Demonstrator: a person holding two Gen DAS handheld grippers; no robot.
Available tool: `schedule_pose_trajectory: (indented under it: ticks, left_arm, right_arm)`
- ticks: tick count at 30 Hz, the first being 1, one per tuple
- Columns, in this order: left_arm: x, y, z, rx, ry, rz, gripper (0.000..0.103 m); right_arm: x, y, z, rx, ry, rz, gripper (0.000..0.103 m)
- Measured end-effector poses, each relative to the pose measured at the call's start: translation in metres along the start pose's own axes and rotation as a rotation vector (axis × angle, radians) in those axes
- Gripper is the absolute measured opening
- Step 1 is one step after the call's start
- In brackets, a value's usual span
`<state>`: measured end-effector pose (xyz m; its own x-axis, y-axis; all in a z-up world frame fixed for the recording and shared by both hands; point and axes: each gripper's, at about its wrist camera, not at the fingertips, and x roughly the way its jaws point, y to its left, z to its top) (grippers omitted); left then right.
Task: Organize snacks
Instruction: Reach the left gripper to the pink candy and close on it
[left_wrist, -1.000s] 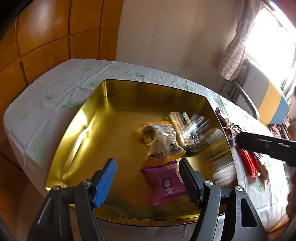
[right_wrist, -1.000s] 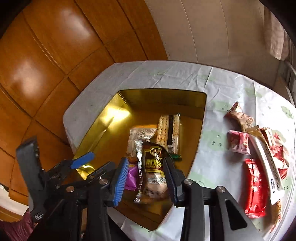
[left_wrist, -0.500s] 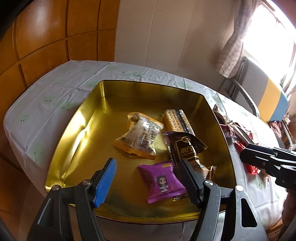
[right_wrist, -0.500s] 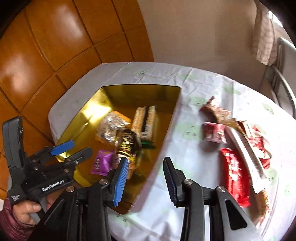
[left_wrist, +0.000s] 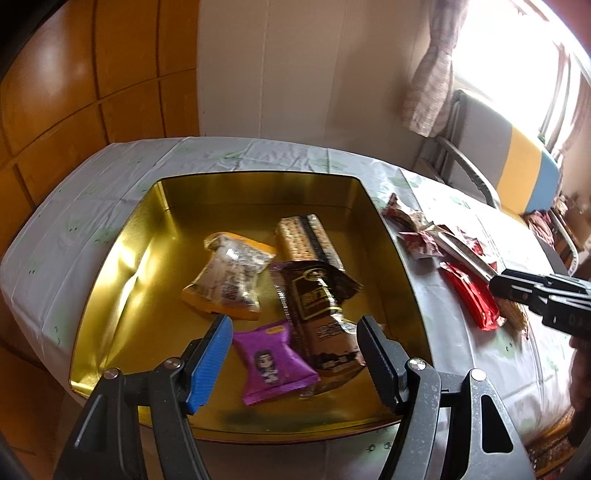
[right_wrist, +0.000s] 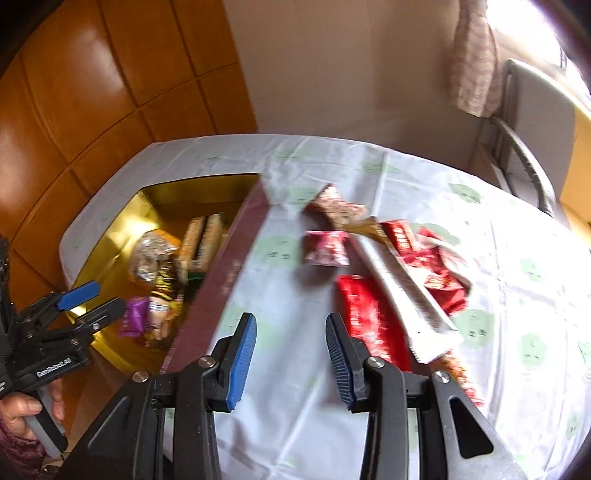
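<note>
A gold tin (left_wrist: 122, 266) on the tablecloth holds a purple packet (left_wrist: 273, 365), a brown packet (left_wrist: 317, 306), a cracker pack (left_wrist: 306, 240) and an orange-edged clear packet (left_wrist: 229, 277). My left gripper (left_wrist: 293, 354) hangs open over the tin's near edge, above the purple and brown packets, gripping nothing. My right gripper (right_wrist: 290, 347) is open and empty over bare cloth just right of the tin's maroon outer wall (right_wrist: 225, 273). Ahead of it lie a red packet (right_wrist: 365, 314), a long silvery bar (right_wrist: 402, 291) and a small dark-red packet (right_wrist: 325, 247).
More red wrappers (right_wrist: 432, 258) are heaped beyond the silvery bar. A chair (left_wrist: 517, 166) with a yellow and blue cushion stands past the table's far right edge. Wood panelling lines the wall on the left. A hand (right_wrist: 22, 410) holds the left gripper's handle.
The right gripper has let go of the brown packet, which now lies in the tin, and has swung right out of the tin over the cloth. The left gripper shifted slightly.
</note>
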<state>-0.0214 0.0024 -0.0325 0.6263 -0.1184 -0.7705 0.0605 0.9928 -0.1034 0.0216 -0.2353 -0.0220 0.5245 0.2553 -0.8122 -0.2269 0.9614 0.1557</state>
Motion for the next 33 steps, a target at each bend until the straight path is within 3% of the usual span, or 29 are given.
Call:
schedule_pose_trajectory:
  ticks: [9,13,16,21,26,29,31,33]
  left_arm:
    - [0.003,-0.027,0.006,0.079,0.017,-0.037,0.070]
    - [0.006,-0.038,0.015,0.087,0.039,-0.084,0.068]
    - [0.006,-0.055,0.026,0.126,0.046,-0.134,0.057]
    - [0.013,-0.097,0.044,0.228,0.032,-0.178,0.046]
    - [0.038,-0.134,0.067,0.272,0.068,-0.190,0.046]
    - [0.067,-0.153,0.083,0.273,0.105,-0.161,0.049]
    - [0.088,-0.161,0.093,0.250,0.136,-0.159,0.071]
    - [0.112,-0.166,0.101,0.227,0.157,-0.132,0.074]
  right_arm:
    - [-0.023,-0.056,0.003,0.005,-0.025,-0.151,0.040]
    - [-0.031,-0.105,0.002,0.066,-0.020,-0.238,0.040]
    - [-0.030,-0.146,-0.006,0.136,-0.002,-0.293,0.040]
    - [-0.018,-0.198,-0.027,0.307,0.059,-0.287,0.040]
    - [-0.023,-0.205,-0.023,0.350,0.015,-0.235,0.040]
    - [-0.025,-0.204,-0.022,0.354,0.007,-0.216,0.040]
    - [-0.026,-0.204,-0.023,0.351,0.007,-0.208,0.040]
    - [-0.026,-0.202,-0.021,0.350,0.001,-0.204,0.040]
